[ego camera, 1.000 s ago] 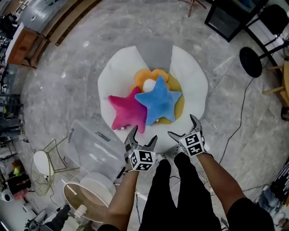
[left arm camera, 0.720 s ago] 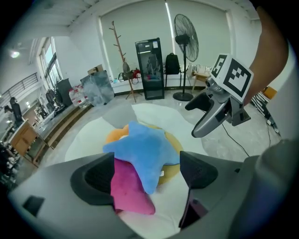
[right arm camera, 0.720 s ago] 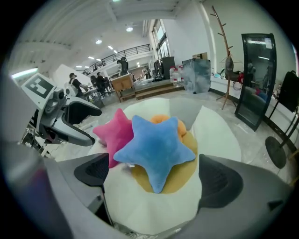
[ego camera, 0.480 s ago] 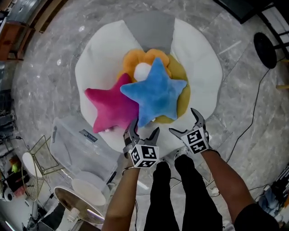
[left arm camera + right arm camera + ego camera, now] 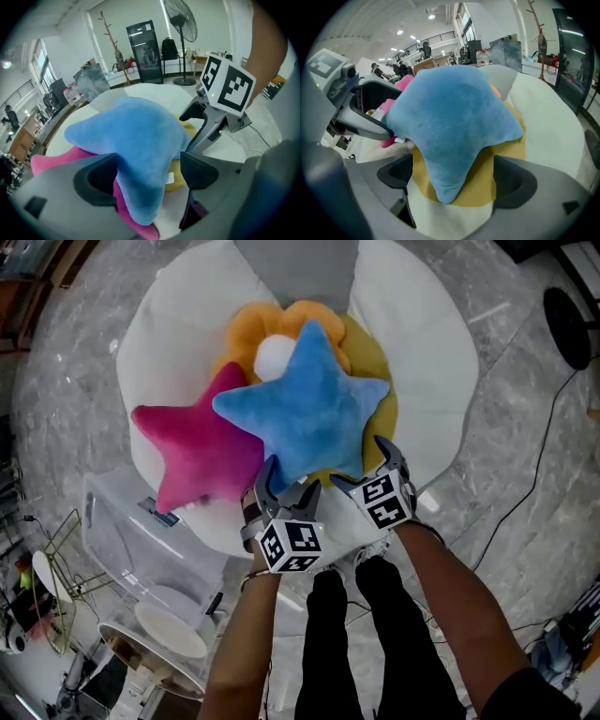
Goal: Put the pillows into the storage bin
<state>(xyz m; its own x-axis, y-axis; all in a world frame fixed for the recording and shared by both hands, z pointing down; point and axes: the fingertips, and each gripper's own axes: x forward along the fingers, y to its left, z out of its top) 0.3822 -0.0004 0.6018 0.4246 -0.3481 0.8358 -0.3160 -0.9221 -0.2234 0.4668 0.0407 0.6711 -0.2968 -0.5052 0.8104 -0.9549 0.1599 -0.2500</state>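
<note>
A blue star pillow (image 5: 302,413) lies on top of a pink star pillow (image 5: 192,454) and a yellow-orange flower pillow (image 5: 281,326), all on a white round cushion (image 5: 427,362). The clear storage bin (image 5: 131,535) stands on the floor at the lower left. My left gripper (image 5: 289,486) is open around one lower arm of the blue star (image 5: 140,154), which rests against its left jaw. My right gripper (image 5: 361,465) straddles the other lower arm (image 5: 450,136); its jaws are closing, and the pads do not press on the arm. Each gripper shows in the other's view, the right gripper (image 5: 211,112) and the left gripper (image 5: 356,110).
A white round-topped stand (image 5: 169,629) and a wire basket (image 5: 56,563) sit beside the bin at the lower left. A black round base (image 5: 567,322) and a floor cable (image 5: 530,493) lie to the right. The person's legs (image 5: 356,634) stand just behind the grippers.
Both grippers have moved forward from the cushion's near edge to the blue star, whose two lower arms now lie between their jaws. The camera has come closer over the pillows.
</note>
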